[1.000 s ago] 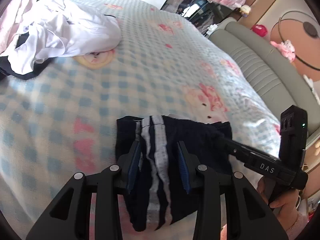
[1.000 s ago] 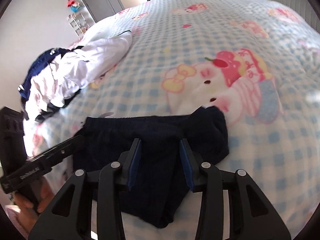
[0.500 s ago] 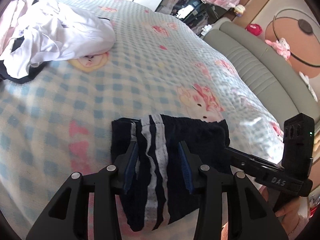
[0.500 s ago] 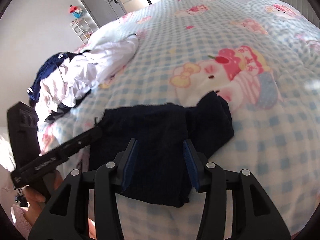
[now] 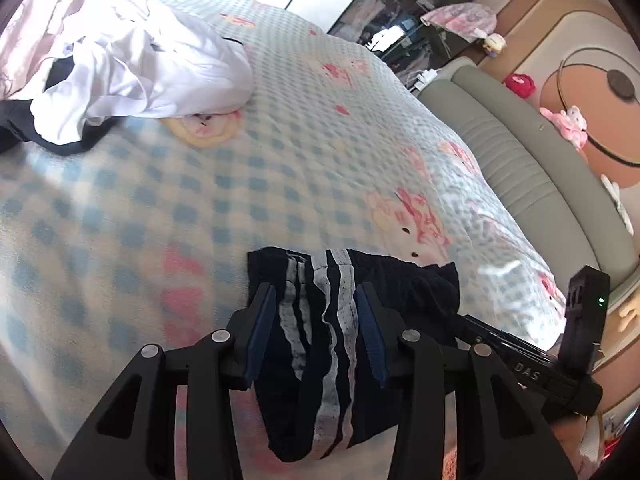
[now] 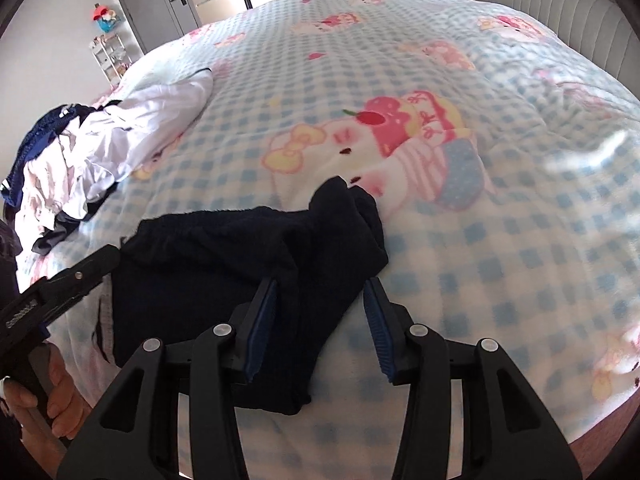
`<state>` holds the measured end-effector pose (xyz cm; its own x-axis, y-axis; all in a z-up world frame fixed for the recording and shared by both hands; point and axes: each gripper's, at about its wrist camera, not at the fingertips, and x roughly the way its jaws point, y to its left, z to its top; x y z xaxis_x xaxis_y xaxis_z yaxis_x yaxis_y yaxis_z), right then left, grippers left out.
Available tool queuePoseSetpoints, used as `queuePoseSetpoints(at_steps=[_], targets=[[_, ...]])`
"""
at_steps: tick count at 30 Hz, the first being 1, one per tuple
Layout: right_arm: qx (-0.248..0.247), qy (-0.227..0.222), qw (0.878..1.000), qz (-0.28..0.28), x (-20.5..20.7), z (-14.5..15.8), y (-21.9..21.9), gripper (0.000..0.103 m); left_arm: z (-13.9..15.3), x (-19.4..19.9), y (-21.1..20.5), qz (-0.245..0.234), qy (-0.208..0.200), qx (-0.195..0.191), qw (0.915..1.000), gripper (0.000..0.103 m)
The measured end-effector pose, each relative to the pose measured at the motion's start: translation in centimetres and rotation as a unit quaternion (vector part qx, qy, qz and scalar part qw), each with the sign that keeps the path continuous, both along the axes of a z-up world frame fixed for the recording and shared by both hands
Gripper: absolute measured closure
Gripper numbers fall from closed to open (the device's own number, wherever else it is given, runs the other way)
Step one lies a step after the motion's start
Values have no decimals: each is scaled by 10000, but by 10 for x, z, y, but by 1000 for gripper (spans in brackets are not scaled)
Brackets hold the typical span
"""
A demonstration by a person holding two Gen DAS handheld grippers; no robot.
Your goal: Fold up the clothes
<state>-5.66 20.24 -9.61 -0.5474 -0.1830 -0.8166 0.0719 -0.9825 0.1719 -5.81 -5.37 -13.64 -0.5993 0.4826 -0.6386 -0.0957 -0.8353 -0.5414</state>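
Note:
Dark navy shorts (image 5: 400, 292) with white side stripes lie flat near the front edge of the bed. My left gripper (image 5: 316, 292) hovers over the striped end, jaws apart, with the stripes showing between the blue pads and no pad pressing. My right gripper (image 6: 320, 286) is over the plain right end of the shorts (image 6: 200, 264); its jaws are closing, with the cloth's edge under the gap and free of the pads. The left gripper's fingers (image 6: 92, 264) reach the shorts' left end, held by a hand (image 6: 60, 392).
A heap of white and dark clothes (image 5: 140, 68) sits at the far left of the bed (image 6: 100, 140). The blue-checked cartoon blanket (image 6: 480, 240) covers the bed. A padded grey headboard (image 5: 520, 160) runs along the right side.
My right gripper has shifted toward the right edge of the shorts and its jaws stand wider than a second ago. The left gripper stays over the stripes with its jaws slightly wider.

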Motion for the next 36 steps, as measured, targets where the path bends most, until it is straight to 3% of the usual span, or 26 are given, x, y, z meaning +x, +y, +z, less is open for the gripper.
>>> queuePoseSetpoints(at_steps=[3, 7, 10, 13, 16, 20, 22, 26, 28, 32, 36], targets=[[-138, 340, 9992, 146, 0, 17, -7, 57, 4, 3, 2, 92, 174, -205, 9996, 69], [-346, 629, 9957, 583, -7, 33, -30, 56, 13, 6, 7, 99, 418, -509, 9978, 70], [-34, 248, 9974, 676, -20, 17, -47, 56, 11, 3, 6, 137, 340, -565, 9977, 70], [179, -244, 9990, 324, -27, -11, -40, 57, 9, 1, 5, 228, 284, -756, 9965, 70], [191, -469, 9987, 106, -20, -33, -22, 58, 4, 0, 7, 324, 197, -1382, 9897, 70], [260, -421, 9986, 164, -14, -35, -19, 58, 15, 4, 17, 13, 504, -1113, 9925, 70], [288, -421, 9986, 150, -15, -35, -21, 58, 20, 5, 31, -318, 675, -1199, 9900, 70], [189, -332, 9991, 177, -15, -29, -21, 58, 13, 4, 52, -947, 487, -1057, 9887, 70], [-67, -70, 9998, 186, -11, -13, -19, 58, 9, 6, 57, -1149, 398, -888, 9886, 70], [-567, 436, 9966, 415, -5, 23, -22, 56, 34, 20, 54, -1319, 986, -473, 9852, 70], [-1438, 164, 9853, 908, -17, 32, -34, 43, 36, 23, 57, -1444, 1005, -545, 9829, 70]])
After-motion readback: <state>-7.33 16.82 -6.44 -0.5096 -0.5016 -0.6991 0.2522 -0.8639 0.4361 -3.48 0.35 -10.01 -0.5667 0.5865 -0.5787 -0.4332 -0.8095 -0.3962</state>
